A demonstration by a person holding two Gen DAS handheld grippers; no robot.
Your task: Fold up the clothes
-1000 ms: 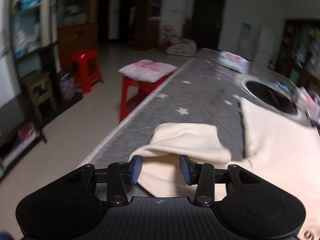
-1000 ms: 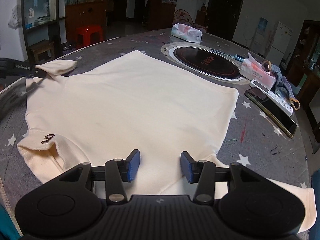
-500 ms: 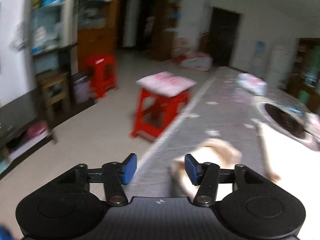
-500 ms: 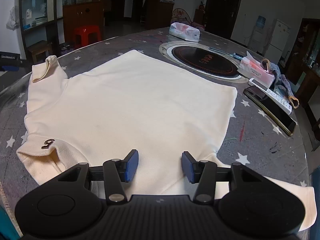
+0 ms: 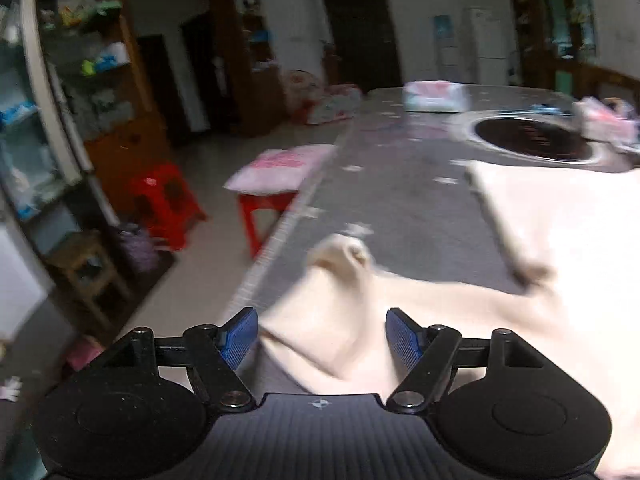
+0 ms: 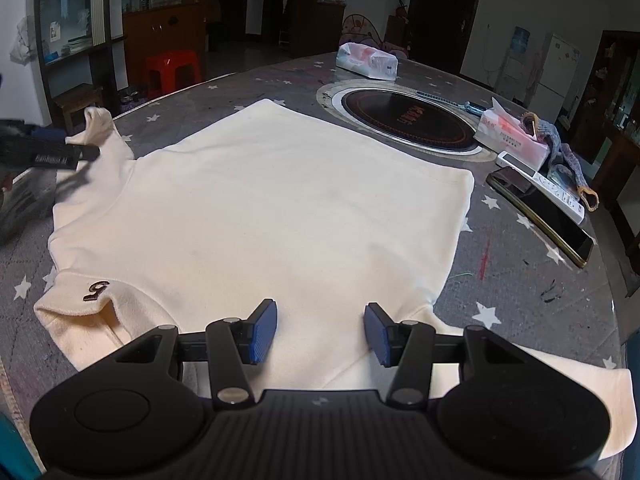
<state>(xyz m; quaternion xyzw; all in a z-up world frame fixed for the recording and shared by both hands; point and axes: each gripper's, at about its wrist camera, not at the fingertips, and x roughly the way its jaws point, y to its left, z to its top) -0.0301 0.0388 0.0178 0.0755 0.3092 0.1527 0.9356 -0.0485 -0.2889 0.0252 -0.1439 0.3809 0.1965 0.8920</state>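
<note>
A cream sweatshirt (image 6: 272, 204) lies flat on the grey star-patterned table (image 6: 520, 280), with a small dark logo (image 6: 95, 289) near its collar. Its left sleeve (image 5: 340, 280) lies bunched near the table's left edge. My left gripper (image 5: 322, 338) is open, its blue pads on either side of that sleeve's cloth without pinching it; it also shows in the right wrist view (image 6: 56, 154) at the sleeve. My right gripper (image 6: 320, 330) is open and empty, just above the sweatshirt's near edge by the right sleeve (image 6: 560, 396).
An induction hob (image 6: 404, 120) is set into the table beyond the sweatshirt. Tissue packs (image 6: 366, 62), a phone (image 6: 540, 216) and a remote (image 6: 540, 184) lie at the right. Red stools (image 5: 264, 204) stand off the table's left edge.
My left gripper let go of the sleeve, swung away to the left, and is now back over the bunched sleeve with its jaws wider. The right gripper has barely moved.
</note>
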